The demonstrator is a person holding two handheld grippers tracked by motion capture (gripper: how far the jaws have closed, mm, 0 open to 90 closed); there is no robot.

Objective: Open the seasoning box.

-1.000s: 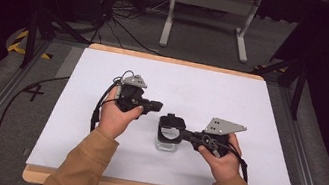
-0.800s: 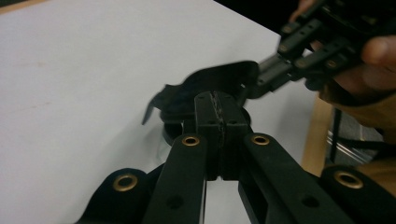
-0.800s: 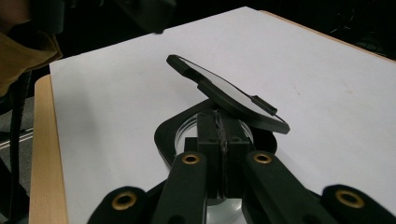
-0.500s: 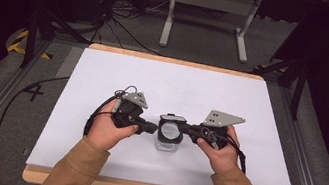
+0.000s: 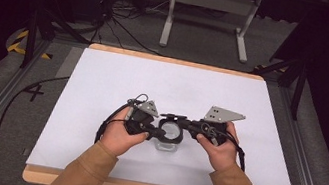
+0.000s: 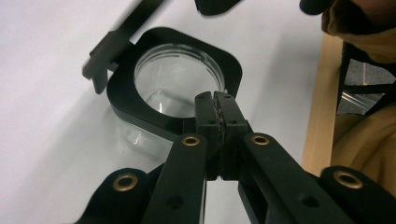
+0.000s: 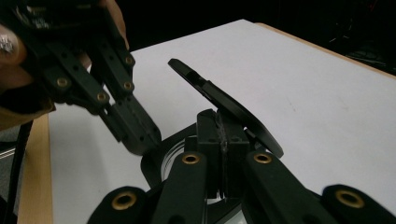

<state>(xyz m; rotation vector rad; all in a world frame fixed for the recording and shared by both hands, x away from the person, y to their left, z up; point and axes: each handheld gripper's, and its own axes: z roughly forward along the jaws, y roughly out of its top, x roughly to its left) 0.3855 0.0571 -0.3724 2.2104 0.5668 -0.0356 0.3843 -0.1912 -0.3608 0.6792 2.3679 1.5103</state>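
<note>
Dark flooring with cables and a grey metal stand is seen beyond the bench [image 5: 104, 77], whose white top is edged in pale wood. Near the middle of its front half, a clear jar [image 6: 140, 135] with a black squared collar [image 6: 122, 95] is stood upright between the two grippers. Nothing can be made out inside the jar; its glass bottom is seen through the round mouth. A black hinged lid [image 7: 224, 100] is raised at a tilt above the collar. The left gripper [image 6: 215, 100] is held at the collar's near rim, its jaws pressed together on the rim's edge. The right gripper [image 7: 223, 128] is brought in from the opposite side, its jaws closed on the base of the lid.
</note>
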